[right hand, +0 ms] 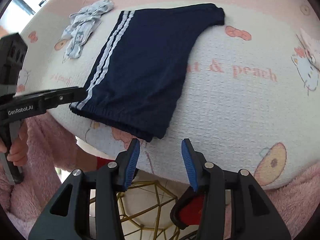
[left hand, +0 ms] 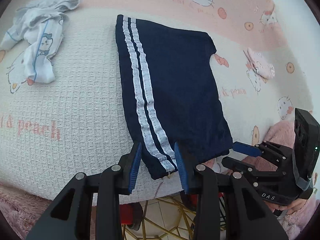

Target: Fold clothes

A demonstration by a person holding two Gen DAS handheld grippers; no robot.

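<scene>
Lying folded on my table (left hand: 70,104), the navy shorts (left hand: 176,92) look done; both tools, left (left hand: 158,166) and right (right hand: 161,164), gape empty, while the white garment (left hand: 38,46) waits crumpled.

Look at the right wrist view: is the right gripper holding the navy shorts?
No; the right gripper stands open over bare cloth, just clear of the navy shorts.

One pair of folded navy-blue fabric shorts (left hand: 176,92) with two white side stripes (left hand: 140,92), one crumpled white-and-pale-blue printed garment (left hand: 38,40) at far left, one small pink cloth item (left hand: 260,64) at right, and two black grippers with blue pads, left (left hand: 158,166) and right (right hand: 160,164), on one cartoon-cat-printed pink-and-white table cover (left hand: 70,110).
</scene>
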